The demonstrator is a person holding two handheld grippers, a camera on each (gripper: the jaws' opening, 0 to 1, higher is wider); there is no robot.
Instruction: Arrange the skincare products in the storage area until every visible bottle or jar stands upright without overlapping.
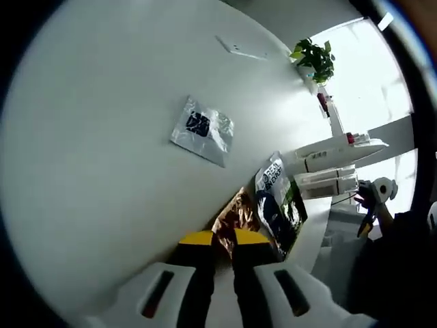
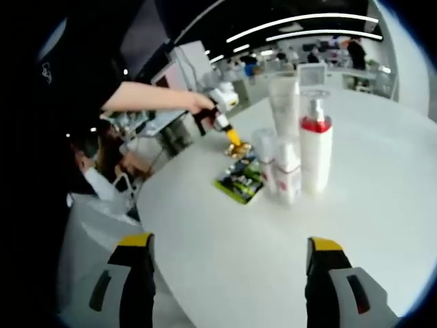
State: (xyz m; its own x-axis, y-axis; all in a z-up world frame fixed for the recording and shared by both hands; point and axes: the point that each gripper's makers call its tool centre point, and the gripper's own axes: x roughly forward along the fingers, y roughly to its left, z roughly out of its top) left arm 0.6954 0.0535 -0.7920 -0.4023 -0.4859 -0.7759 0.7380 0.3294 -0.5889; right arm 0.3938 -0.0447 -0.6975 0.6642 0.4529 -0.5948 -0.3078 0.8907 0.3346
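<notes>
Your left claw (image 1: 224,239) has its yellow tips nearly together, pinching the edge of a gold sachet (image 1: 235,215) that lies flat on the white table (image 1: 102,171). Just past the tips, touching the gold one, sit a dark sachet (image 1: 270,198) and a green packet (image 1: 295,208). Further ahead and to the left of the claw, a silver sachet (image 1: 203,130) lies alone, well apart from the rest. Your right claw (image 2: 229,249) is released, jaws wide, nothing between them, hovering over bare table (image 2: 382,157). Ahead of it the skincare group stands upright: a pump bottle (image 2: 315,154) with a red collar, a tall tube (image 2: 285,106) behind it, and two small bottles (image 2: 278,167) close beside it. Left of those, the green packet (image 2: 240,181) lies flat, and beyond it the left claw (image 2: 233,140) is in your hand (image 2: 205,104).
</notes>
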